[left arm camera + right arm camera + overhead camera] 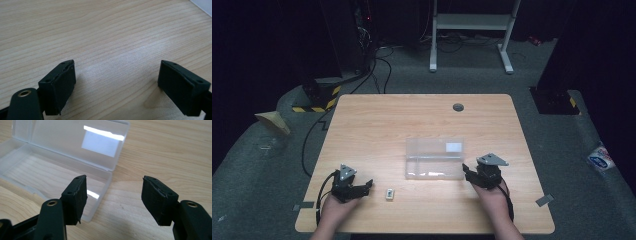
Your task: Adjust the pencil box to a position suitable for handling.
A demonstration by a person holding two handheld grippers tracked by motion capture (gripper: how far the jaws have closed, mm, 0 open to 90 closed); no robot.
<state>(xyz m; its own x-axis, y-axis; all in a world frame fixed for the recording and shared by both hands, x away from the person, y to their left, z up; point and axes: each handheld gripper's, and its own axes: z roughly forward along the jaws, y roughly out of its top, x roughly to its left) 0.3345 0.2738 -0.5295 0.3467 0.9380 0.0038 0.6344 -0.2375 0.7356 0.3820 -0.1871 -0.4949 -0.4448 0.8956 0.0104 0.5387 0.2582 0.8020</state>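
Note:
A clear plastic box (434, 158) lies in the middle of the wooden table (412, 120) with its lid folded back. A small pale block (389, 194) rests on the wood in front of the box's left end. My left gripper (364, 187) is near the front left, just left of the block, and stands open over bare wood (117, 85). My right gripper (468, 174) is at the box's right end. Its jaws stand open with nothing between them (115, 195), the left one in front of the box's near corner (62, 162).
A round grey grommet (458, 107) sits near the table's far edge. Beyond the table stands a white metal frame (472, 22) on a dark carpet, with cables (382, 65) running across the floor. Bare wood lies around the box on all sides.

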